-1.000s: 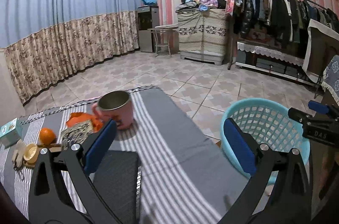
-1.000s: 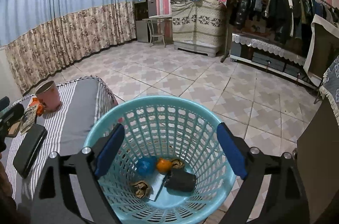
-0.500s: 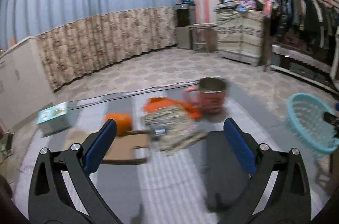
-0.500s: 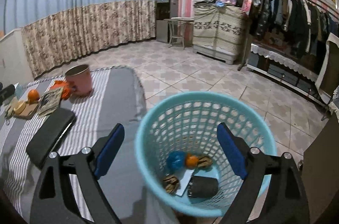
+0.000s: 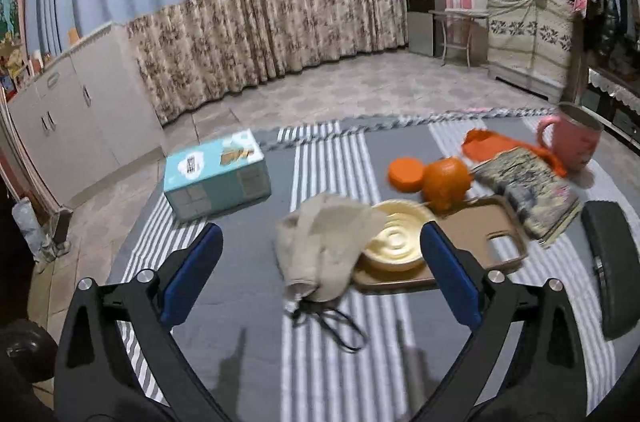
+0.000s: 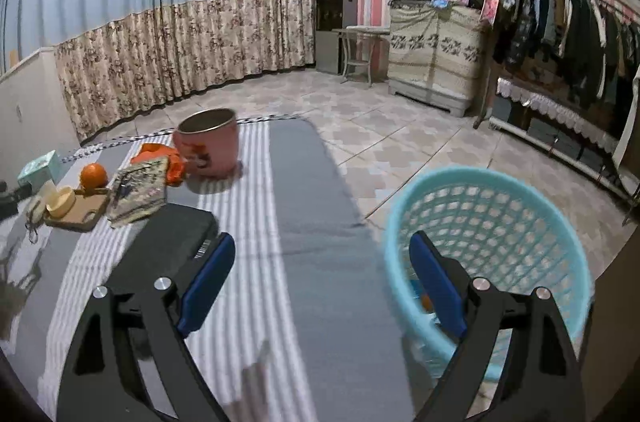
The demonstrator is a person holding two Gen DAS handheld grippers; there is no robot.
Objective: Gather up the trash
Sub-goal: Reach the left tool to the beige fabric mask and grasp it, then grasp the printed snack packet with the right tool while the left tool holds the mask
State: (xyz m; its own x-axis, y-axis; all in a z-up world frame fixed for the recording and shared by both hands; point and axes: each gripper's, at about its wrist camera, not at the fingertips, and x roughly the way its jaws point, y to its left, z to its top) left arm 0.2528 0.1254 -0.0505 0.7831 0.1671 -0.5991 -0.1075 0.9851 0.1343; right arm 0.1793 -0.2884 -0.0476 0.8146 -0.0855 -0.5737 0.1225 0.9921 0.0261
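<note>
Two hand-held grippers: I have the left hand-held gripper [image 5: 318,264] and the right hand-held gripper [image 6: 322,280] both spread wide, nothing between the pads of either.
Trash candidate: a crumpled beige mask [image 5: 324,242] with its dark ear loops trailing toward me, lying on the striped surface [image 5: 320,374].
Key relation: the mask sits straight ahead of the left hand-held gripper, framed between its two fingers, with its long axis running toward and away from me.
Neighbours: the mask overlaps a cream dish [image 5: 394,242] on a brown tray [image 5: 480,242]; an orange [image 5: 446,180] and a piece of peel [image 5: 406,174] lie just beyond.
Nearer hand: the left, I judge; in the right view the mask [image 6: 34,208] is far off at the left edge.
Destination: the blue basket [image 6: 500,222] stands off the surface's edge, by the right hand-held gripper.
Risk: closing too far right could catch the dish rim.
</note>
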